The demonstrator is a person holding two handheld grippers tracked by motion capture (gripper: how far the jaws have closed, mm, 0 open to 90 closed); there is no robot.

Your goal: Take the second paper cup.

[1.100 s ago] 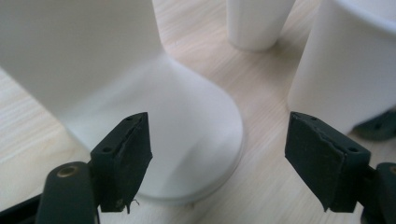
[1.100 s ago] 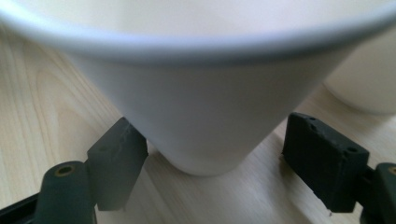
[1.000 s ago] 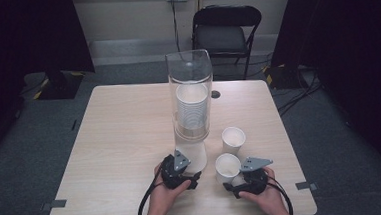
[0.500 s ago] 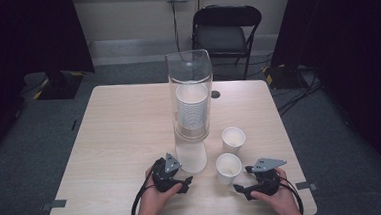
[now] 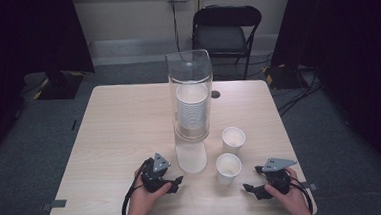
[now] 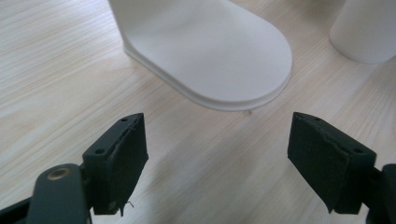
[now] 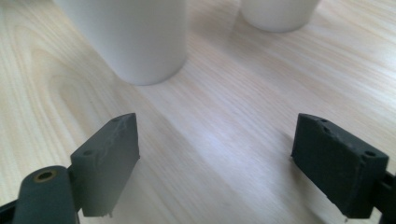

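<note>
On the table (image 5: 119, 127) a tall dispenser tube (image 5: 190, 95) stands near the middle, a little toward the far edge, with a stack of cups (image 5: 192, 110) inside it. Its base (image 5: 191, 157) reaches toward the near edge. To the right of the base stand 2 cups: the far cup (image 5: 233, 139) and, nearer the near edge, the near cup (image 5: 229, 168). The left tool (image 5: 175, 181) lies near the near edge, just left of the base. The right tool (image 5: 248, 188) lies toward the near right corner. Behind the far edge stands a chair (image 5: 226, 32) on the floor (image 5: 29, 127).

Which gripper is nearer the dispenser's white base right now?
Left. The left gripper sits just left of the white base, jaws open; the right gripper is beyond the near cup.
</note>
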